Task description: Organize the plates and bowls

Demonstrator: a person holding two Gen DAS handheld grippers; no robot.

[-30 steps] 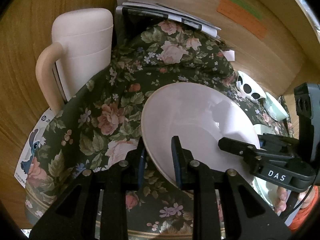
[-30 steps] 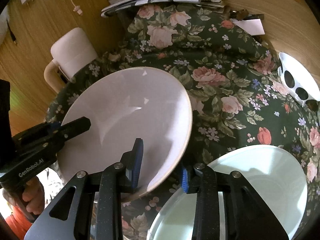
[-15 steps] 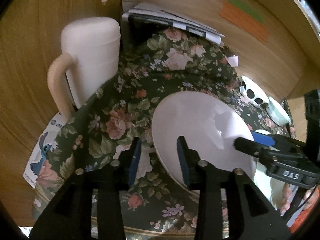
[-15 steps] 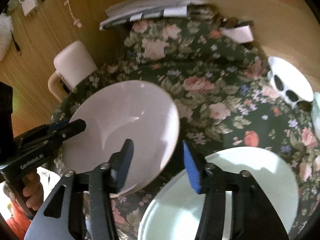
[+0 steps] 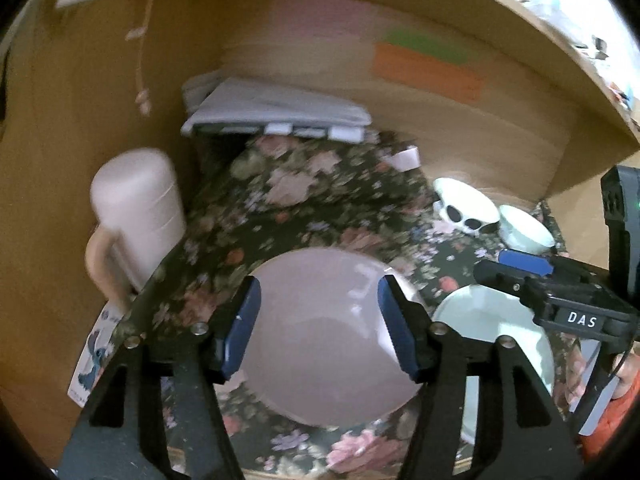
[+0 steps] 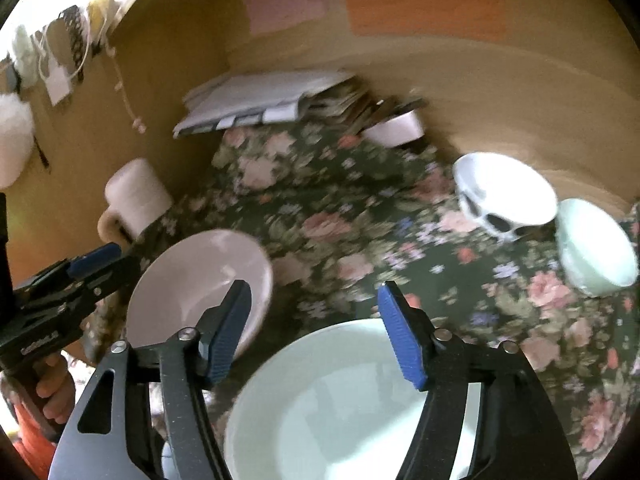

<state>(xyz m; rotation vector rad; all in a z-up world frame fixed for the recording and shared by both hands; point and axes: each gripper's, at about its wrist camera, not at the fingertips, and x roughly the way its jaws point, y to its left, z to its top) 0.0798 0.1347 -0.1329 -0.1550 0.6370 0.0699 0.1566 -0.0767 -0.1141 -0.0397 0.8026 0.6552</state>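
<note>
I am holding my left gripper [image 5: 318,324] wide open above the pink plate [image 5: 324,356], which is lying flat on the flowered cloth [image 5: 304,208]. My right gripper [image 6: 314,330] is also wide open and gripping nothing, above the pale green plate [image 6: 344,400]. The two plates are lying just beside each other. Two bowls [image 6: 504,192] are standing near the wooden wall

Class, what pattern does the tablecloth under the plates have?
Dark green tablecloth with pink roses; right wrist view shows it best.
</note>
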